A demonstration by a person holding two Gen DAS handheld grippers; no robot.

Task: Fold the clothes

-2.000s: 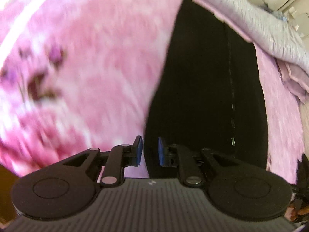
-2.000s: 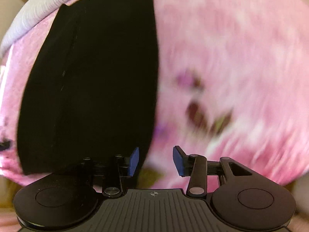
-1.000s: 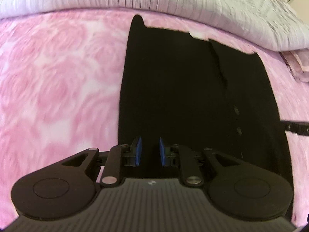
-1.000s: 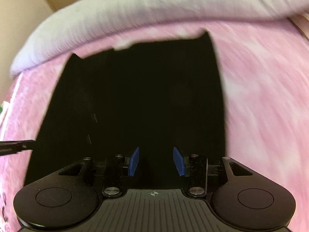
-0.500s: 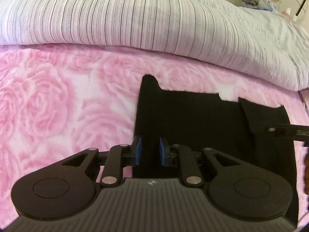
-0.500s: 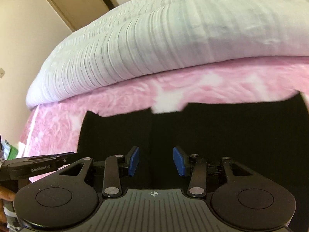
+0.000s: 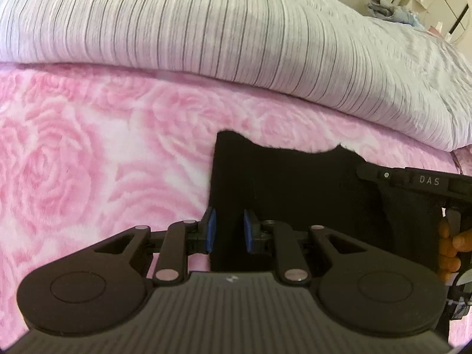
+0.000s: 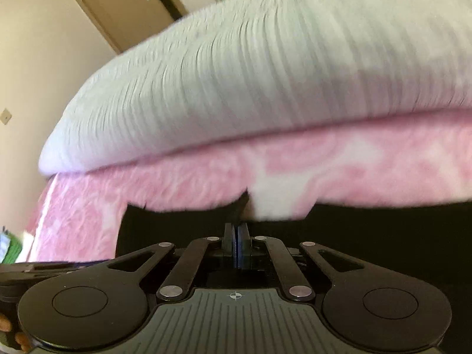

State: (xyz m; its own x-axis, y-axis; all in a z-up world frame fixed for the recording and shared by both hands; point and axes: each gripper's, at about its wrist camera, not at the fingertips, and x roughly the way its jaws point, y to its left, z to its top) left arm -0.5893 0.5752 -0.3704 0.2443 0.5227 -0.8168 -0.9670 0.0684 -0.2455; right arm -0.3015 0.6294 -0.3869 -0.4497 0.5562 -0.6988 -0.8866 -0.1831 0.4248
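Your black fabric garment (image 7: 295,194) lies flat on the bed, on the pink rose-patterned fleece blanket (image 7: 88,162), its far edge just short of the grey striped duvet (image 7: 236,44) bunched behind it.

Your right hand-held gripper (image 8: 236,244) has just snapped its jaws fully together right at the garment's far edge. I can't tell if it caught any cloth or just pinched air, since the black fabric hides the contact. Your left hand-held gripper (image 7: 227,230) has its blue pads (image 7: 210,230) parted a little, straddling the garment's left edge. Whether they're squeezing cloth, I can't tell either.

What could go wrong, I reckon: if the right one missed, you'll lift one corner only and the fold goes crooked. It might also have nipped the fluffy blanket along with the garment, which would drag the blanket up. And with the duvet so near the far edge, a forward swing could bump it.

Room-wise: soft, plushy bed surface, beige wall and a wooden door (image 8: 118,8) beyond the duvet.
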